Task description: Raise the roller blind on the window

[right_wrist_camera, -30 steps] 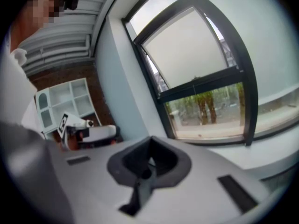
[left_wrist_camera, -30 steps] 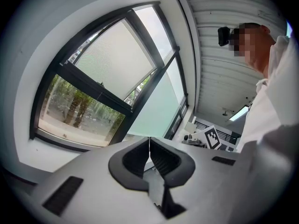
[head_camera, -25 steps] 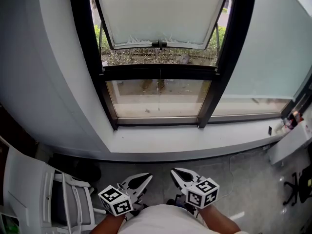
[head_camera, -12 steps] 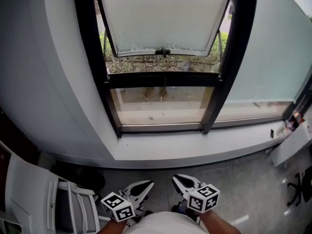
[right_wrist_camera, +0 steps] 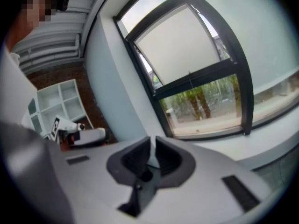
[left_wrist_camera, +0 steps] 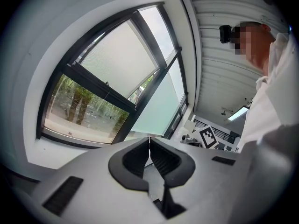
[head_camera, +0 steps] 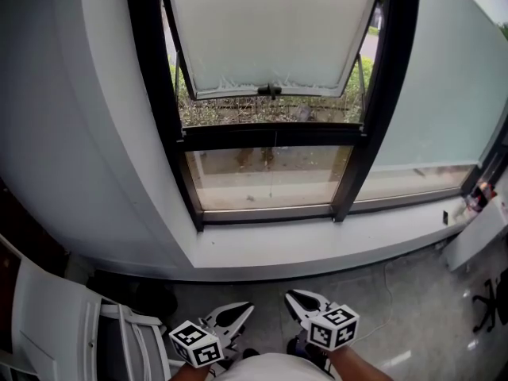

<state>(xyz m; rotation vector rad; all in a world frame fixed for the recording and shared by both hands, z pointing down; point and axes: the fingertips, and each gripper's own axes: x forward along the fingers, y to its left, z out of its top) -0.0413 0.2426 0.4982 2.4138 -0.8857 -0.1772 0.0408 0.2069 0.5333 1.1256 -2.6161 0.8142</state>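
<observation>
The white roller blind (head_camera: 270,30) covers the upper part of the black-framed window (head_camera: 163,133). Its bottom bar carries a small dark pull (head_camera: 270,90), and a thin cord (head_camera: 271,165) hangs below it. Through the uncovered lower glass I see ground and plants. My left gripper (head_camera: 244,309) and right gripper (head_camera: 292,296) are held low near the person's body, far below the blind, both shut with nothing in them. The blind (left_wrist_camera: 122,59) shows ahead of the left gripper (left_wrist_camera: 149,139) in the left gripper view. The right gripper view shows the blind (right_wrist_camera: 180,43) beyond the right gripper (right_wrist_camera: 153,139).
A pale windowsill (head_camera: 317,240) runs under the window. A white chair (head_camera: 55,324) stands at the lower left. A frosted pane (head_camera: 444,94) fills the right side, with a white box (head_camera: 476,232) and a black office chair (head_camera: 490,300) below it.
The head view has tilted upward, so the window sits lower in the picture and both grippers have slid toward the bottom edge. Both grippers stay shut.
</observation>
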